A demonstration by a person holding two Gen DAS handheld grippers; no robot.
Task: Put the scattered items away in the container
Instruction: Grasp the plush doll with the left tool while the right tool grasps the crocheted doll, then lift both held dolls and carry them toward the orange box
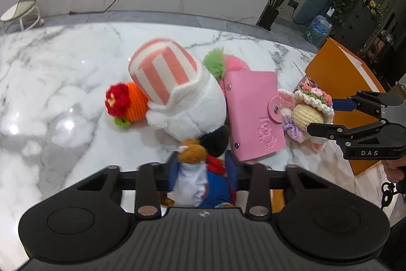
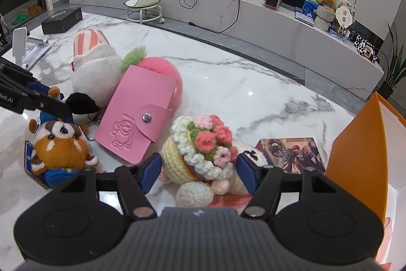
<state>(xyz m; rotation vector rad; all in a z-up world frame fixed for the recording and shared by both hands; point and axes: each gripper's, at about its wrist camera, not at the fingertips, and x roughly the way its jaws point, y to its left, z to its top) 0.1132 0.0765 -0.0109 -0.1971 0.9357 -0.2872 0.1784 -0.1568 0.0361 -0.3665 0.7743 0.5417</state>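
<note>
My left gripper (image 1: 201,164) is closed around a red panda plush (image 1: 195,169) in blue clothes; it also shows in the right wrist view (image 2: 59,144). My right gripper (image 2: 200,164) straddles a crocheted doll with a flower hat (image 2: 200,144), also seen in the left wrist view (image 1: 308,108); its blue pads are beside the doll, and contact is unclear. A pink card wallet (image 2: 137,118) lies between the two toys. The orange box (image 2: 360,141) stands at the right.
A white plush with a pink striped hat (image 1: 175,88), a pink fluffy ball (image 2: 162,67) and an orange crocheted toy with a red flower (image 1: 127,103) lie on the marble table (image 1: 50,83). A picture card (image 2: 291,154) lies by the box. A phone stand (image 2: 22,47) is far left.
</note>
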